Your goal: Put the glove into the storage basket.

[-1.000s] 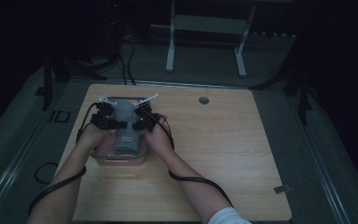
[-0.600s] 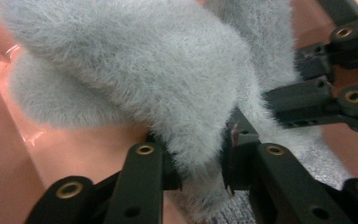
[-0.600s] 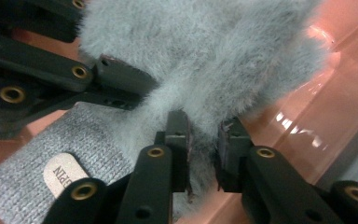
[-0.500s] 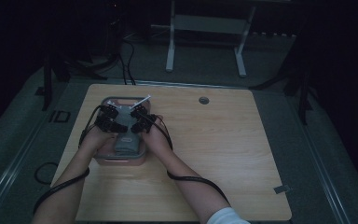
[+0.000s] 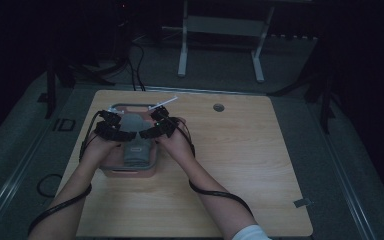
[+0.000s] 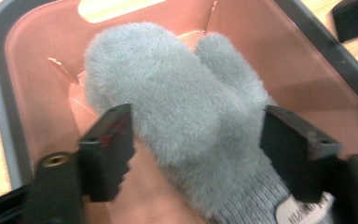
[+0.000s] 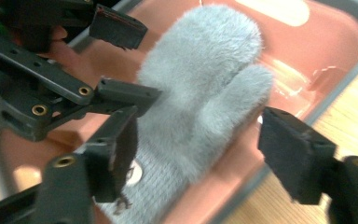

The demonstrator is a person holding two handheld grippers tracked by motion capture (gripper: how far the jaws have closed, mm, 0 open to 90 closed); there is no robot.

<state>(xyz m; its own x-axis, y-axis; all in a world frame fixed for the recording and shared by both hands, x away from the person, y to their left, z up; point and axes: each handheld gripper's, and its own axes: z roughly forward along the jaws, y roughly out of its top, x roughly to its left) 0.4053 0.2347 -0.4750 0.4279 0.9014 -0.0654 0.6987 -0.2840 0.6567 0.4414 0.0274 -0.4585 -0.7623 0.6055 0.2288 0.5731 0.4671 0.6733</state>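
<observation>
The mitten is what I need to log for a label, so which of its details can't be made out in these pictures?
- Tag text on the mitten: blurred and cut by the bottom edge in the left gripper view.
- Cuff end: cut off by the bottom edge in the right gripper view.
- Mitten in the bin, high view: dim, partly covered by the left gripper and right gripper.

Both grippers are showing black jaws with brass-coloured screw holes. Black cables are trailing along bare forearms, and a possibly white sleeve (image 5: pixel 250 233) is showing.
</observation>
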